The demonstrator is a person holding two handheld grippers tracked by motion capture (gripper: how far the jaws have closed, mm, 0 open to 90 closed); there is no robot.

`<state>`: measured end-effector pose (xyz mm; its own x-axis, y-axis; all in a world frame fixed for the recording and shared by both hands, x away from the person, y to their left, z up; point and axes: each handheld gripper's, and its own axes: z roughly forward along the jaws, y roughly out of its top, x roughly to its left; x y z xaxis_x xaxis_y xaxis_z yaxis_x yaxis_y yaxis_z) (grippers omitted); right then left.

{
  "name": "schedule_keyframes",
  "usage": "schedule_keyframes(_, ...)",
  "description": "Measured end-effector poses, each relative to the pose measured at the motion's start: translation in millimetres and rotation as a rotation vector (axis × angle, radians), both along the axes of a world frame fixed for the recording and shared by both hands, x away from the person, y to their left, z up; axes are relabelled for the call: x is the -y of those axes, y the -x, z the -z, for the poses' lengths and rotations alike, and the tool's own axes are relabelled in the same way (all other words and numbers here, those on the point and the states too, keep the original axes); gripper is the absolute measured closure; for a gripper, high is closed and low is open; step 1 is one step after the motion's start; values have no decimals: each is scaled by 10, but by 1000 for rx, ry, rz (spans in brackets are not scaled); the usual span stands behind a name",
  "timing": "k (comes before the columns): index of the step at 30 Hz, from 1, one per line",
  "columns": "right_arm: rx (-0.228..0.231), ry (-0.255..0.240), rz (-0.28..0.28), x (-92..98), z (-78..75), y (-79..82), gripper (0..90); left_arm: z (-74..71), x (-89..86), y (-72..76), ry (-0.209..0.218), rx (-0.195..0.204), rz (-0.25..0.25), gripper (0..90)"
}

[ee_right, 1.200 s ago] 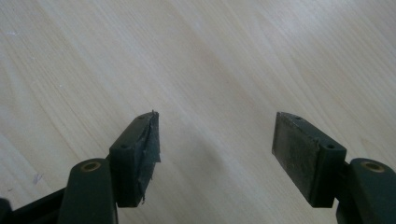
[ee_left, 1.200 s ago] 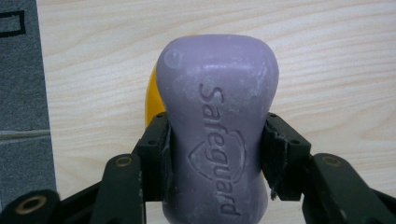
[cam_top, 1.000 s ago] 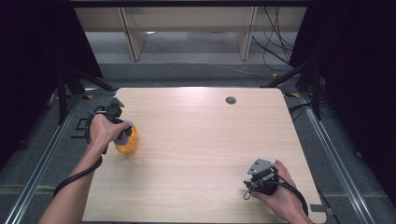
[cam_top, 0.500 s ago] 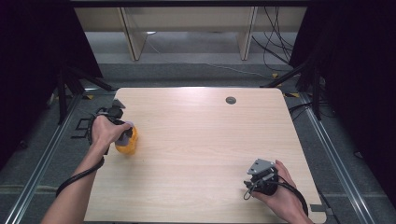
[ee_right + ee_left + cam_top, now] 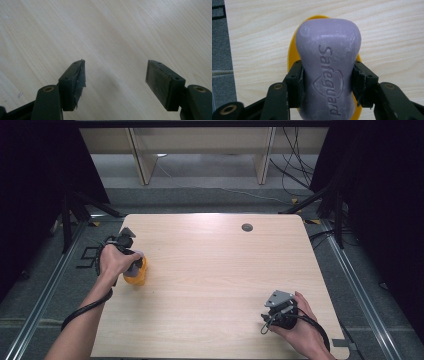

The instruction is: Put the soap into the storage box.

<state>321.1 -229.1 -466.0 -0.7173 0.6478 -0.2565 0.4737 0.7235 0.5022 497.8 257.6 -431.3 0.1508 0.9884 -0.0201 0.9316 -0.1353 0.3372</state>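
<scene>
A purple bar of soap stamped "Safeguard" is clamped at its waist between the two black jaws of my left gripper. Directly under it lies a yellow soap dish, whose rim shows around the bar. In the high view the left gripper is at the table's left edge, over the yellow dish. I cannot tell whether the bar touches the dish. My right gripper stands open over bare wood, nothing between its pads; in the high view the right gripper is near the front right corner.
The light wooden table has a round grommet hole near its far edge. Grey floor shows beside the left table edge. Tripod legs and cables stand beyond the table.
</scene>
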Motion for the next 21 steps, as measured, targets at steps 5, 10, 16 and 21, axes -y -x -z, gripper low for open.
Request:
schedule_keyframes(5, 10, 10, 0, -1, -3, 2, 329, 23, 17, -10, -11, -1, 16, 490)
schedule_keyframes(10, 8, 7, 0, 0, -4, 1, 329, 41, 29, -16, -21, 0, 35, 489)
schedule_keyframes(16, 10, 11, 1, -1, -2, 3, 328, 68, 28, -11, -25, -4, 32, 489)
schedule_keyframes(21, -7, -2, 14, -8, 9, 11, 328, 74, 20, -14, -24, -23, 2, 489)
